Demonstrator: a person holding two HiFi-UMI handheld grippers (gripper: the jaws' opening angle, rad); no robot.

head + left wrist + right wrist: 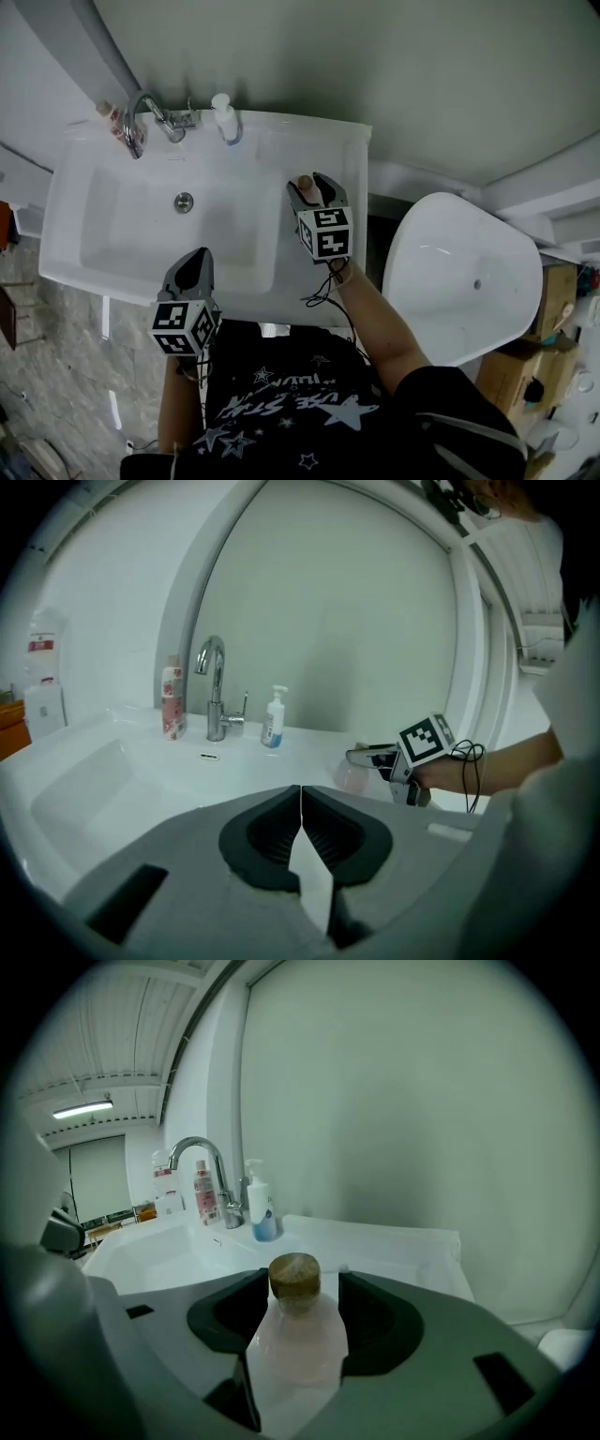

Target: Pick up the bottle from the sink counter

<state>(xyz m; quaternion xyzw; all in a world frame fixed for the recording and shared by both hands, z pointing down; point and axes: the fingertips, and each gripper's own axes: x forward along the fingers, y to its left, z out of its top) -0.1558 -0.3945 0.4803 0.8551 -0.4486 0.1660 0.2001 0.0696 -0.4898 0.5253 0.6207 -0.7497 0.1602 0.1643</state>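
The bottle (296, 1340) stands upright on the bench (330, 150), right of the basin (141, 225) and well apart from the tap (202, 1152) and pump bottle (260, 1206) at the back. It is small, with a pale, translucent pinkish body, sloping shoulders, a short neck and a brown cork-like cap (294, 1277). It looks light. The smooth wall is likely slippery, more so if the bench is wet, and may give a little if it is thin plastic. The best hold is on the wide body below the shoulders, never the neck or cap, which could slip out or pull off. The right gripper (310, 190) is placed that way, its fingers set wide with the body filling the gap and seeming to touch both. The left gripper (300, 803) hangs over the front of the basin, fingers together and empty.
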